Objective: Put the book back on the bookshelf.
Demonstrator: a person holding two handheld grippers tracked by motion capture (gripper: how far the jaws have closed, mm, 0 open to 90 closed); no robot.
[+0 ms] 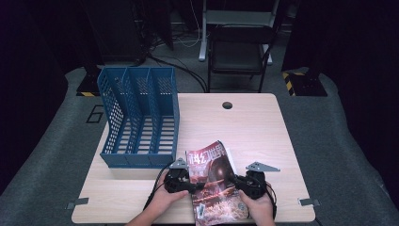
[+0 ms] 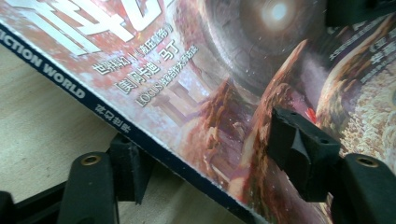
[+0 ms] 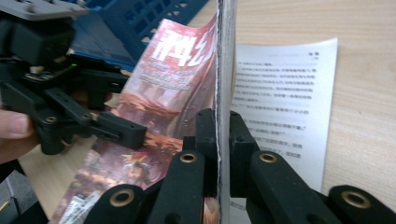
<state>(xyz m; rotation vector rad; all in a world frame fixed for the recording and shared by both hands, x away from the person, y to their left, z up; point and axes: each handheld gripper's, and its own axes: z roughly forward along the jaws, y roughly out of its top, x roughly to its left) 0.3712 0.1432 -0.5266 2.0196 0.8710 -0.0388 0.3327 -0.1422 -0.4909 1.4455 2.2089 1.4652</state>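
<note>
Right tongs point(image 3: 218, 140) are clamped on the magazine point(image 1: 214, 181) edge at the counter's point(image 1: 263, 127) near side. Left tongs point(image 2: 210, 158) straddle the spine, jaws apart (not yet pinching). Close the left squarely on the spine, then lift level toward the blue file rack point(image 1: 141, 117).

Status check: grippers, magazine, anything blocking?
Right gripper clamped on magazine edge. Left gripper fingers straddle its spine edge, not pressing. Blue file rack stands apart, nothing blocking.
</note>
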